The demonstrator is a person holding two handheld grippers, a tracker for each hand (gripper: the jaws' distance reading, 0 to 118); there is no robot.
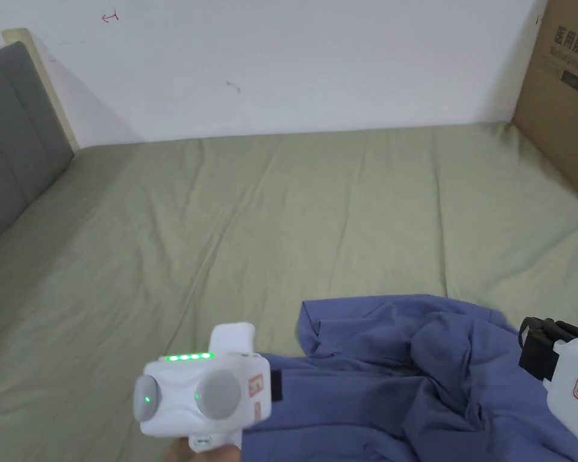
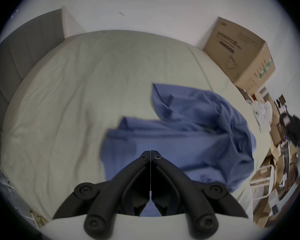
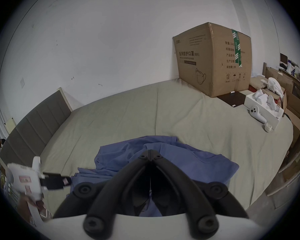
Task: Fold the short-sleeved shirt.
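Head view showed the blue short-sleeved shirt [image 1: 414, 385] crumpled on the bed [image 1: 221, 240], near edge. Both claws, left claw [image 2: 150, 151] and right claw [image 3: 150, 150], hung together, empty, above it. Best, I judged, to spread it flat first, pinching single layers at the shoulders.

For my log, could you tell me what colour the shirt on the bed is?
The shirt is plain blue, with no pattern; the right gripper view shows it best.

The crumpled blue cloth shirt [image 1: 402, 385] looks soft and matt on the creased olive-green fabric sheet [image 1: 251, 228]. The brown cardboard box [image 3: 213, 58] is matt paperboard, its tape glossy.
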